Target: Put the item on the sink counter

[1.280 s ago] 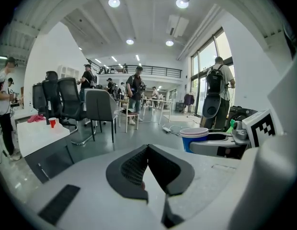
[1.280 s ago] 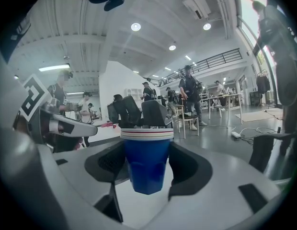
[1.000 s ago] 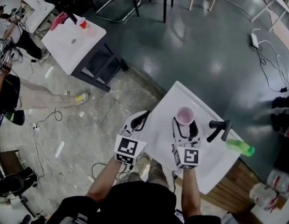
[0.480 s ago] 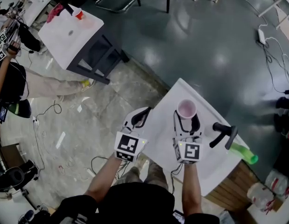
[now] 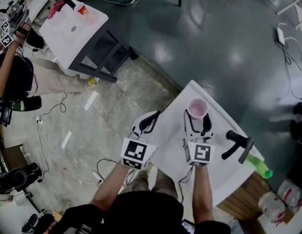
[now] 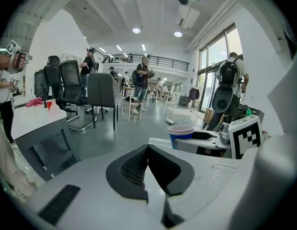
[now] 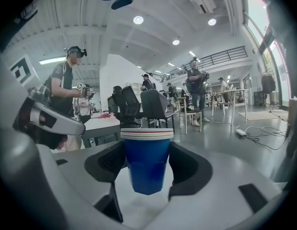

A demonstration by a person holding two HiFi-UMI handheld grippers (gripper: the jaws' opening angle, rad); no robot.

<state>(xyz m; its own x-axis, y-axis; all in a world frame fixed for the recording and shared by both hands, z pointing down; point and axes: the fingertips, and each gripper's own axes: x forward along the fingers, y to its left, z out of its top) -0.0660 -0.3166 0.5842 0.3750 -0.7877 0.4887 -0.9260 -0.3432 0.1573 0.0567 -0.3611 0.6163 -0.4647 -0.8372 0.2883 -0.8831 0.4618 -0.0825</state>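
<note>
The right gripper [image 5: 197, 118] held a blue cup [image 7: 147, 163] upright between its two jaws. Its dark fingers [image 7: 107, 165] pressed against opposite sides of the cup's upper wall, just under the white rim. The rim stood above the finger tops, and the cup's base hung lower, in the gap between the jaws. From the head view, the cup's pale pink inside faced up, and it sat over the far part of the white sink counter [image 5: 169, 133]; whether its base touched the surface could not be told. A black faucet [image 5: 235, 143] stood to the right of the cup, well apart from it, with a green bottle [image 5: 258, 167] beyond. The left gripper [image 5: 149, 119] hovered at the counter's left edge, its jaws closed tip to tip with nothing between them, apart from the cup.
</note>
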